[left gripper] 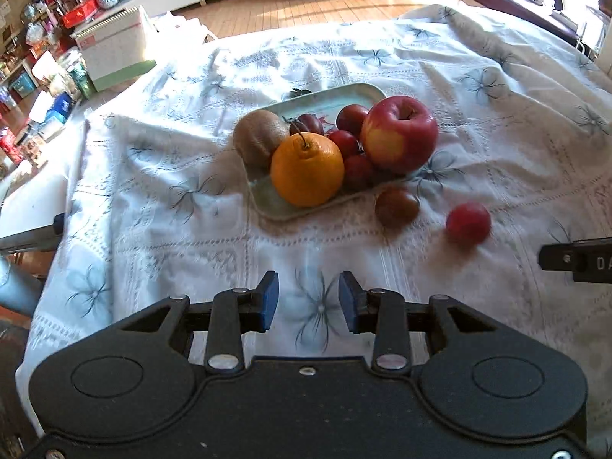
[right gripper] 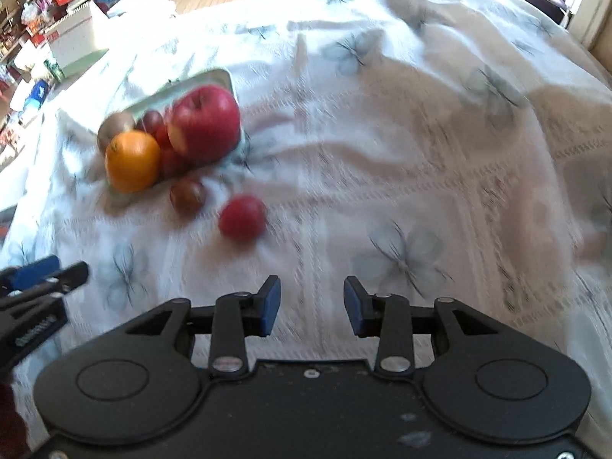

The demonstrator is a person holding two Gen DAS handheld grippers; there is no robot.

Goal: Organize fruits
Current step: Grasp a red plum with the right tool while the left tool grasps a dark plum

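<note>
A pale green tray (left gripper: 355, 93) (right gripper: 218, 78) on the white flowered cloth carries a big red apple (left gripper: 399, 134) (right gripper: 206, 128), an orange (left gripper: 308, 168) (right gripper: 132, 160), a kiwi (left gripper: 260, 137) (right gripper: 113, 126) and several small dark red plums (left gripper: 350, 116). Two small fruits lie on the cloth in front of the tray: a brownish one (left gripper: 396, 206) (right gripper: 187, 196) and a red one (left gripper: 467, 222) (right gripper: 243, 217). My left gripper (left gripper: 308, 302) is open and holds nothing, well short of the tray. My right gripper (right gripper: 311, 306) is open too, nothing between its blue pads, nearer than the red fruit and to its right.
The cloth (left gripper: 478, 76) covers a table and is rumpled at the back. Boxes and crowded shelves (left gripper: 57, 30) stand beyond the left edge, with wooden floor behind. The right gripper's side shows at the right edge of the left wrist view.
</note>
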